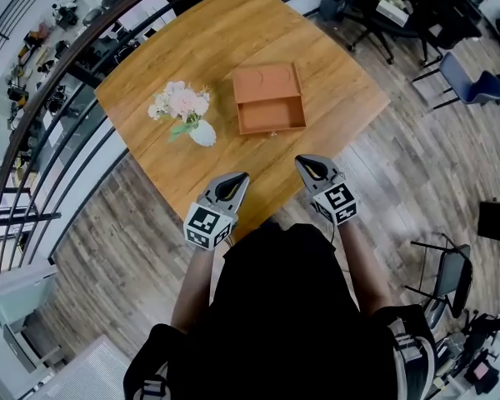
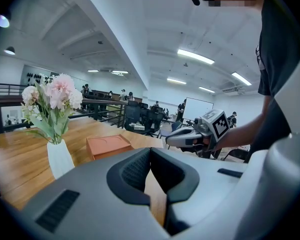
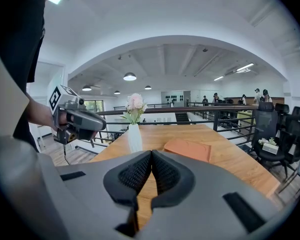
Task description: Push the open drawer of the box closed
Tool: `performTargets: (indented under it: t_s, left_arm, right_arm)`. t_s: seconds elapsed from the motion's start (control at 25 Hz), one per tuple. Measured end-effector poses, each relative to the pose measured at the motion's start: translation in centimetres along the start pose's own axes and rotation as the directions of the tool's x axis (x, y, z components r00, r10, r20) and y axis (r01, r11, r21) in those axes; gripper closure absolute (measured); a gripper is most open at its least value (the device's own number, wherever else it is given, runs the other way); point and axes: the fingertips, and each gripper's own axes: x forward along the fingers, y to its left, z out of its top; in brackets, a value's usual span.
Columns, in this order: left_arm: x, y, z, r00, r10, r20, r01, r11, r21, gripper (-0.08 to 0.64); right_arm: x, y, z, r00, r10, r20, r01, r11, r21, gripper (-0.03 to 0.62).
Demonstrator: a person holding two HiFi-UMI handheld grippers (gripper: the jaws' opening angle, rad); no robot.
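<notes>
The drawer of the box is projecting nearward. The right gripper is sitting slightly closer than the left gripper. Both are closed and holding nothing.

— What does the box look like?

— It's low, square and terracotta-orange, and its top has a shallow round recess pressed into it.

— And the drawer?

— It's open, drawn out on the side nearest the person. It's the same orange, and the tray's bare floor shows about as large as the top. There's a tiny knob on the front edge.

— Where does it lie?

— Flat on the wooden table, near the middle and turned slightly off square. From the gripper views it looks like a thin orange slab.
</notes>
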Motion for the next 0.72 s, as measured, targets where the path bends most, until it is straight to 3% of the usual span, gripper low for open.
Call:
performTargets:
  t_s: [0.48,0.72]
  left_arm:
    - [0.3,0.5,0.1,1.0,-0.02,-0.009,0.02,1.0,-0.003,0.537]
    - [1.3,2.1,-0.4,0.999,0.044,-0.002,-0.044,0.998,-0.036,0.537]
  right_arm:
    - [1.1,-0.4,-1.3,1.0,-0.005,-0.026,0.006,0.999,0.035,0.575]
    - [3.5,-1.7,-4.1,0.996,0.05,-0.079,-0.047,0.998,0.031,0.575]
